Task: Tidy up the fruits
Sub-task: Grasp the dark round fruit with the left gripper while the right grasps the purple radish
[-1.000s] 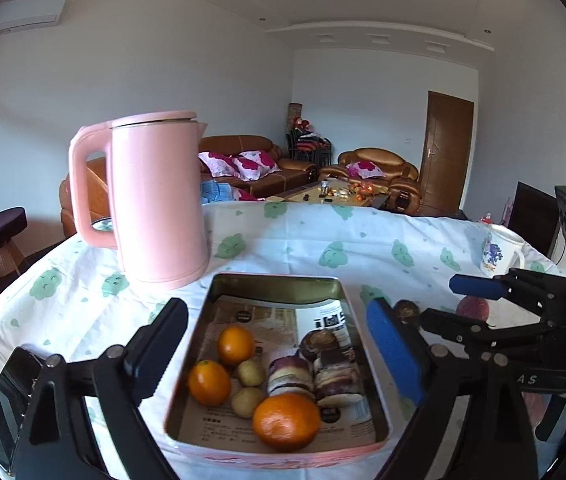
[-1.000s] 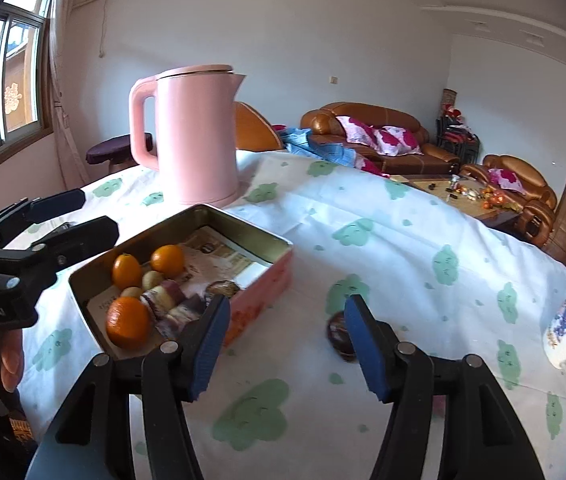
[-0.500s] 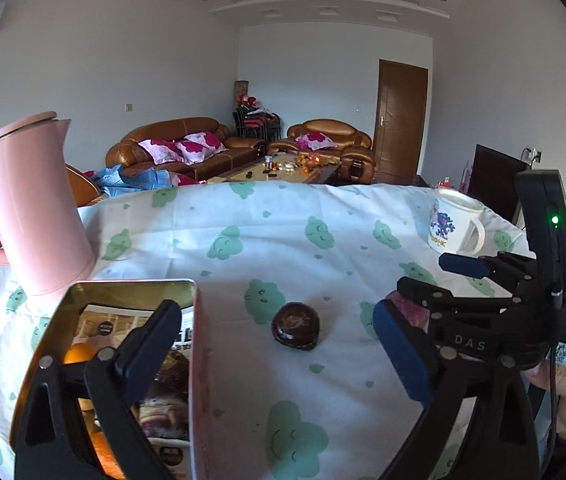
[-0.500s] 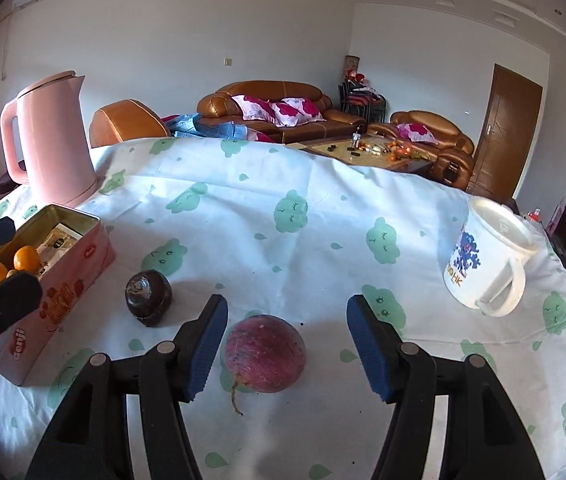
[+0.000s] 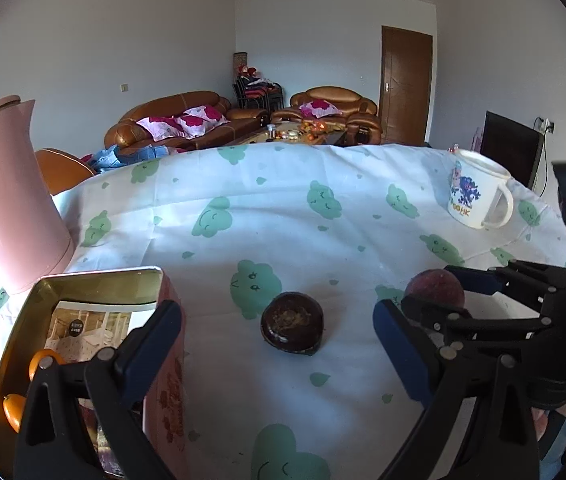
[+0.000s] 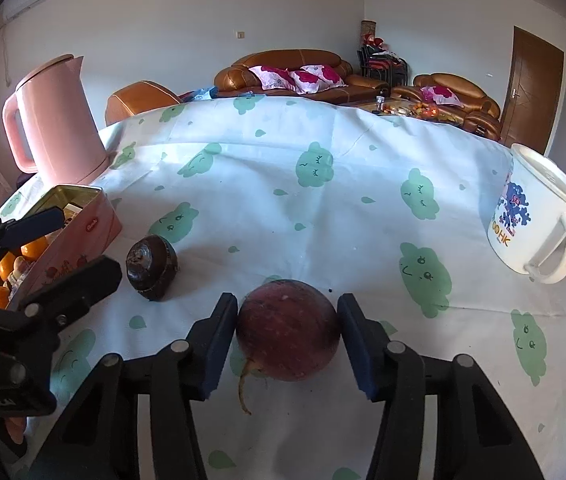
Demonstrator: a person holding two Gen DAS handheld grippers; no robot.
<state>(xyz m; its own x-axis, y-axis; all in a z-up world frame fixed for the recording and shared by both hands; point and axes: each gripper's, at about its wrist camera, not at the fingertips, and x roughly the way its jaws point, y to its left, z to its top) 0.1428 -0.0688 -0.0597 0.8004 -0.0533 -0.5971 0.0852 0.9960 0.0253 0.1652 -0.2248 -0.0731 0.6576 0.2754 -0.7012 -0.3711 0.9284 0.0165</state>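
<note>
Purple round fruit (image 6: 287, 338) pinched between closing right gripper (image 6: 287, 340) pads, left gripper (image 5: 277, 354) agape around dark fruit (image 5: 291, 329), oranges (image 6: 34, 248) beside it in pink tin (image 6: 83, 236), cloud-print tablecloth (image 6: 323, 220), sofas (image 6: 287, 70) beyond.

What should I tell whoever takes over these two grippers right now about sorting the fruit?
Right gripper: jaws have just been closing on the reddish fruit, pads at both its sides; it rests on the tablecloth.
Left gripper: open, empty, dark fruit just ahead.
Done: oranges in the tin.
Left: both loose fruits into the tin.
</note>
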